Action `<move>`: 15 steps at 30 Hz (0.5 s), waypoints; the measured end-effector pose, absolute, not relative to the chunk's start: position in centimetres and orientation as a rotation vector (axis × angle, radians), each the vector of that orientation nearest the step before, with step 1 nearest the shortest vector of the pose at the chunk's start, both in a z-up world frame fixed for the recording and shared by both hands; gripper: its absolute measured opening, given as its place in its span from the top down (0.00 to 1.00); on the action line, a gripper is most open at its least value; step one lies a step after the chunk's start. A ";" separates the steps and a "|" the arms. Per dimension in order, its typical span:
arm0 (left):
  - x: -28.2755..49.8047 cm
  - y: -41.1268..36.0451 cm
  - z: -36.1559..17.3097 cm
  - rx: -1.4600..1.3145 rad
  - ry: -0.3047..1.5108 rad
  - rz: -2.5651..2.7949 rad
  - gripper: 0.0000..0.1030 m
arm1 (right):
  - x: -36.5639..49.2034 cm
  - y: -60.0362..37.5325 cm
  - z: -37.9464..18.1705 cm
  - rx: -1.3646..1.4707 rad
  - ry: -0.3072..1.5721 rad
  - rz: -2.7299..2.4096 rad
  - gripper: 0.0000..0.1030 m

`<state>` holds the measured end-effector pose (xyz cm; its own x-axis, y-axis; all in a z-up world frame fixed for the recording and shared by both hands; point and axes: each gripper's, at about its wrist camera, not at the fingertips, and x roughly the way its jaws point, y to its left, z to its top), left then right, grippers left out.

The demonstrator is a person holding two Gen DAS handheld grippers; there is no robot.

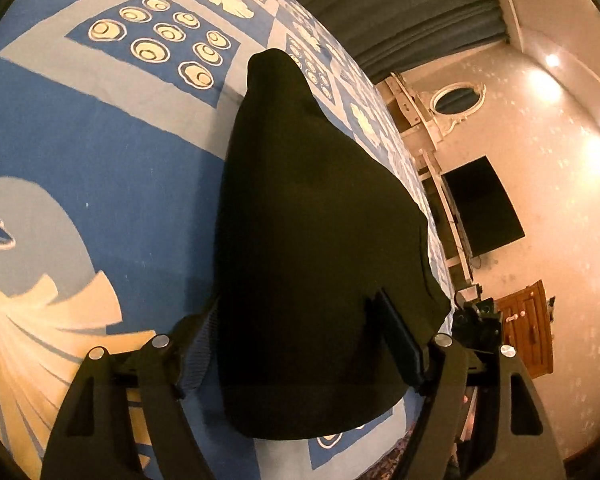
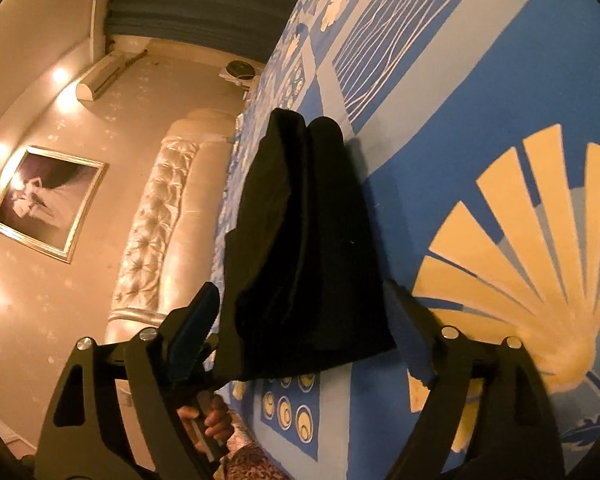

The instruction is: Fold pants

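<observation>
Black pants point(image 1: 312, 240) lie folded lengthwise on a blue and cream patterned bedspread point(image 1: 100, 168). My left gripper point(image 1: 298, 340) is open. It straddles the near end of the pants, one pad point(image 1: 398, 336) over the cloth and the other finger point(image 1: 198, 344) at its left edge. In the right wrist view the other end of the pants point(image 2: 300, 248) lies between the wide-apart fingers of my right gripper point(image 2: 304, 336), which is open. Neither of its pads point(image 2: 194, 328) presses on the cloth. A hand point(image 2: 206, 424) shows below, at the bed's edge.
The bedspread point(image 2: 480, 120) fills most of both views. Beyond the bed's edge are a padded headboard point(image 2: 160, 216), a framed picture point(image 2: 46, 200), a dark wall screen point(image 1: 484, 204), a wooden cabinet point(image 1: 528, 332) and dark curtains point(image 1: 400, 8).
</observation>
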<state>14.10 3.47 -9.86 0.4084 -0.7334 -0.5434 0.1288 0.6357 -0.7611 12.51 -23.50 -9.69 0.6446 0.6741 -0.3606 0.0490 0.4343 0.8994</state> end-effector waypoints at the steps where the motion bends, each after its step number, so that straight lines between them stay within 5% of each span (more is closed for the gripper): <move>1: 14.2 3.6 -9.9 -0.715 1.012 -0.604 0.28 | 12.5 -23.5 -9.6 1.073 0.798 0.449 0.16; 12: 14.2 3.4 -9.9 -0.675 1.015 -0.591 0.28 | 13.3 -19.9 -8.8 0.838 0.895 0.324 0.17; 15: 13.9 3.3 -9.9 -0.651 1.018 -0.586 0.28 | 13.0 -20.0 -9.2 0.846 0.908 0.270 0.39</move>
